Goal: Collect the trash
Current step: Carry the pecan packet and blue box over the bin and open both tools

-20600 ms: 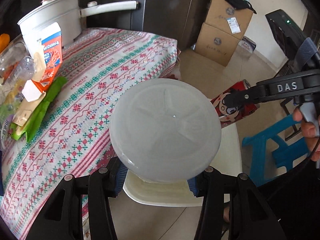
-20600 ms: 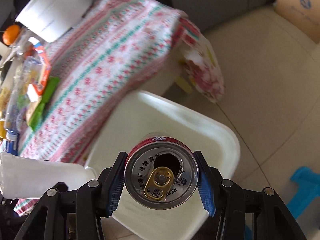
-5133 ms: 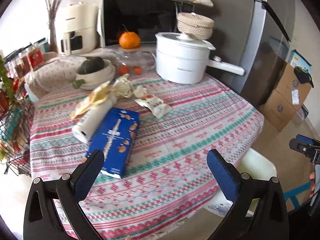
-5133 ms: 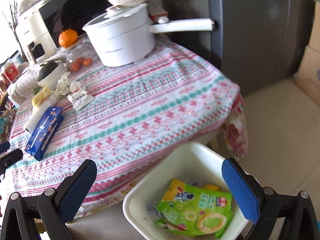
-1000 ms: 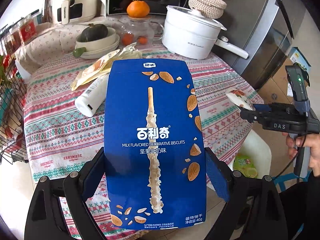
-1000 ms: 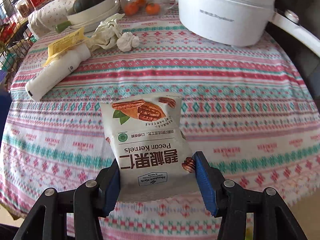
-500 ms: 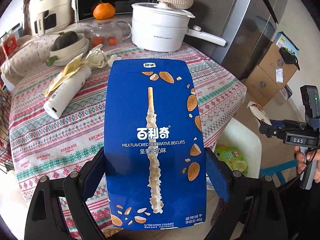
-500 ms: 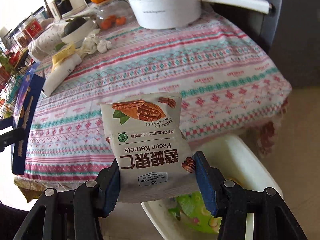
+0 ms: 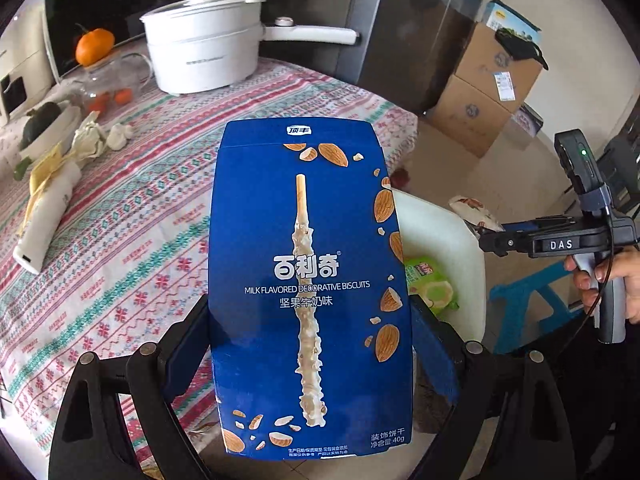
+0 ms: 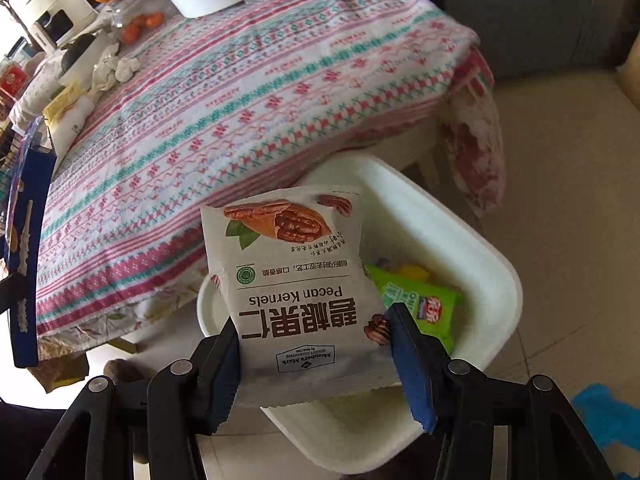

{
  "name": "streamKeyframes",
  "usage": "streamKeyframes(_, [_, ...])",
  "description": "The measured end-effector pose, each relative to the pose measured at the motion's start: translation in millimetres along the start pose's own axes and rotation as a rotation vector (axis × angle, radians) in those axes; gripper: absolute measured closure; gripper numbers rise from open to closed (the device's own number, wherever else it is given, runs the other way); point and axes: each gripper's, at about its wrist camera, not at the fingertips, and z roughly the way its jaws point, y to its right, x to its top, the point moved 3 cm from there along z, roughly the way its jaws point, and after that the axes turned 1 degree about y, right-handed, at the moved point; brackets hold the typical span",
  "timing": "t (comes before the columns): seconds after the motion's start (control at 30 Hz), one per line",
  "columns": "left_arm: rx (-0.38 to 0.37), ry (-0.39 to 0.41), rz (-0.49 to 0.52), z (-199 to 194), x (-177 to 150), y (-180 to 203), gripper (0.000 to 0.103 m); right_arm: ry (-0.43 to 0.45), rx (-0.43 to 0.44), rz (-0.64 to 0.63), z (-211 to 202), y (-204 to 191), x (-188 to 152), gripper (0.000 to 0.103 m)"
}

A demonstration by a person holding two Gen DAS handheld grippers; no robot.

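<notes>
My left gripper [image 9: 310,344] is shut on a tall blue biscuit box [image 9: 308,264], held upright over the table's near edge. In the right wrist view my right gripper [image 10: 316,356] is shut on a white pecan kernels packet [image 10: 296,276], which hangs above the white bin [image 10: 472,232] on the floor. A green snack bag [image 10: 416,300] lies inside that bin. The left wrist view shows the same bin [image 9: 444,232] right of the box, with the right gripper [image 9: 486,236] and its packet [image 9: 474,210] over its far rim. The blue box [image 10: 24,248] shows at the right wrist view's left edge.
On the patterned tablecloth [image 9: 120,216] lie a white tube [image 9: 44,220], a yellow wrapper [image 9: 42,172] and crumpled tissue [image 9: 94,138]. A white pot [image 9: 204,40], an orange [image 9: 94,46] and a bowl stand at the back. Cardboard boxes [image 9: 484,92] and a blue stool [image 9: 528,300] stand on the floor.
Both grippers have swung right, from over the table toward its edge. The pecan packet now hangs over the white bin, and the blue box has neared it. Both grips are unchanged.
</notes>
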Motion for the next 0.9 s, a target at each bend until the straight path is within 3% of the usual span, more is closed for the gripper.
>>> streamKeyframes(0.23, [-0.049,-0.044,0.057,27.9,3.6,38.7,0.010,-0.080,0.001,0.138,14.3,39.9,-10.1,0.042])
streamKeyframes(0.4, [-0.070,-0.073,0.076,46.3,5.9,53.4,0.010,-0.116,0.009,0.216,18.8,52.5,-14.1,0.028])
streamKeyframes(0.67, [-0.101,-0.106,0.093,75.1,11.9,64.5,0.010,-0.071,0.010,0.275,4.7,66.3,-12.0,0.022])
streamKeyframes(0.9, [-0.146,-0.093,0.143,98.6,19.1,87.2,0.009,-0.025,-0.050,0.245,-8.5,70.0,-11.1,0.021])
